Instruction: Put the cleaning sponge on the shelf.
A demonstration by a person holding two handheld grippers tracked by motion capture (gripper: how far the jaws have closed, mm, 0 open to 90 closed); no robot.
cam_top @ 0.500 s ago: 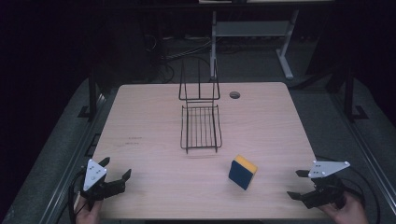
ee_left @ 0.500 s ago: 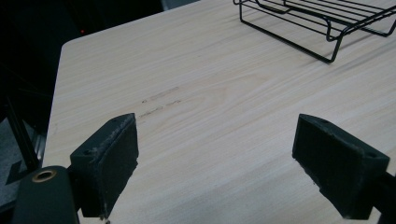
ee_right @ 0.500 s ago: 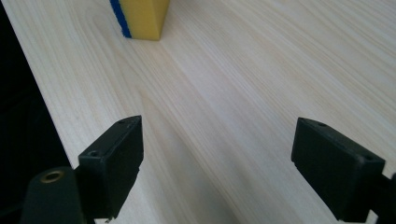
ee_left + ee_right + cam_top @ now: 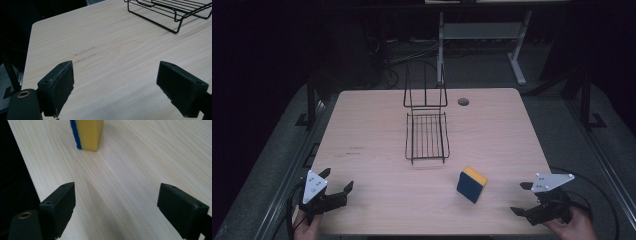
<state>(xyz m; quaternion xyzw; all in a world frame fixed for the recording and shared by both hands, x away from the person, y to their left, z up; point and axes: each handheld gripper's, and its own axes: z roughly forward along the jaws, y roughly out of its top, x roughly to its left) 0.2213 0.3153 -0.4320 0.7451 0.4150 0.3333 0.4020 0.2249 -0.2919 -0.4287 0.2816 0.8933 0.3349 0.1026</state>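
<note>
sponge [image 4: 472, 184] upright on edge, yellow face toward rack [image 4: 427, 135].

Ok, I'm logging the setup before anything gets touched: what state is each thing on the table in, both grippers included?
Black wire rack: empty, back panel upright.
Yellow and blue sponge: standing on edge, free on the light wooden table.
Left gripper: open, holding nothing.
Right gripper: open, holding nothing.

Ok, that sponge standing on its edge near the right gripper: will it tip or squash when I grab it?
The sponge stands on a narrow edge, so a nudge would probably tip it. It looks like soft foam, likely light and squashy between the pads. The right gripper is open and apart from it.
</note>
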